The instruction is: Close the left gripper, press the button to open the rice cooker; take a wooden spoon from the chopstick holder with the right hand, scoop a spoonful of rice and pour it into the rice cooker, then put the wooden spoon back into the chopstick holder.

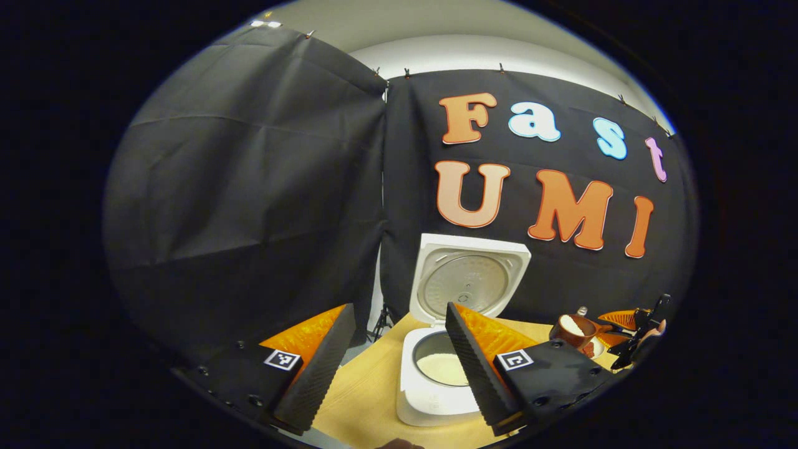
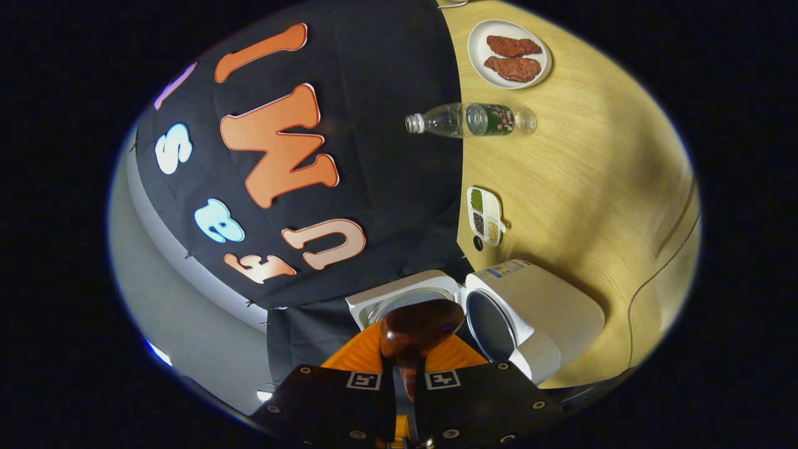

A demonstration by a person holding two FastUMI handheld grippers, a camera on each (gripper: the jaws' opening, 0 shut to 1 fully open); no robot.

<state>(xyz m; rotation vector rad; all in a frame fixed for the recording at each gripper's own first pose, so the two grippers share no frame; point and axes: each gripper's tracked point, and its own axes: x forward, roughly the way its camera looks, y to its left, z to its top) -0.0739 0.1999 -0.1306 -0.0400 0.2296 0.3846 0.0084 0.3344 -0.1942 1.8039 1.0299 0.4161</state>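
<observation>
Your way into the white rice cooker (image 1: 436, 380) is open from above: its square lid (image 1: 469, 279) stands upright at the back, blocking any reach from behind. In the left gripper view, bare pale wooden worktop (image 1: 368, 393) lies left of the cooker. In the right gripper view, a white divided dish of grains (image 2: 485, 215) sits just beyond the cooker, then a clear plastic bottle (image 2: 471, 120) and a white plate of brown meat (image 2: 510, 53); the worktop beside them is free.

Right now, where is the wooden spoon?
In the right gripper view the wooden spoon is clamped in the right tongs, bowl forward, beside the open rice cooker. The left gripper view shows rice in it.
</observation>
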